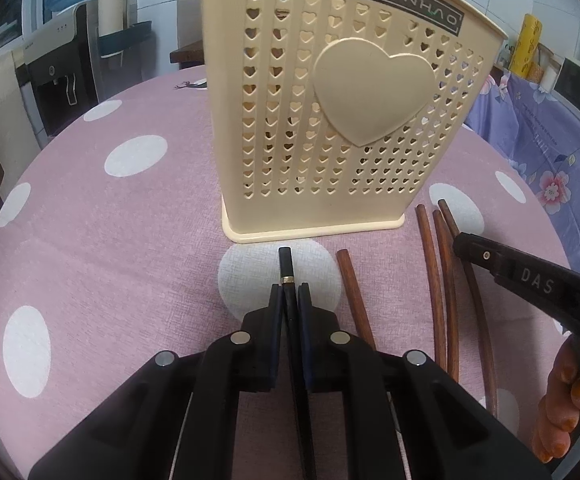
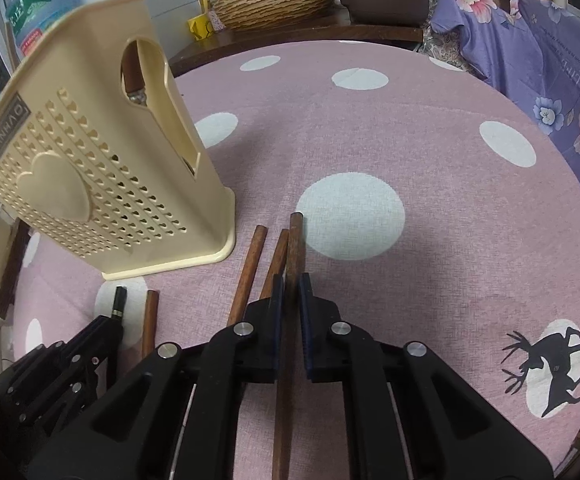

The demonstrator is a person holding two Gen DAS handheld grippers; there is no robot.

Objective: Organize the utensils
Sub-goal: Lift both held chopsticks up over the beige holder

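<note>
We see the left gripper (image 1: 288, 294) with jaws pinching a black chopstick (image 1: 285, 266), its gold-banded tip over a white dot of the pink polka-dot surface (image 1: 109, 240). The right gripper (image 2: 291, 284) has its jaws clamped on one brown wooden chopstick (image 2: 294, 240); three more brown chopsticks (image 2: 249, 268) lie beside it. The cream heart-perforated utensil holder (image 1: 330, 120) stands upright just beyond them, well in from the surface's edge.

A home dining corner: a round tabletop (image 2: 430, 152) under a pink polka-dot cloth, a water dispenser (image 1: 55, 80), a woven basket (image 2: 273, 4) and floral bedding (image 2: 550, 76) nearby.
</note>
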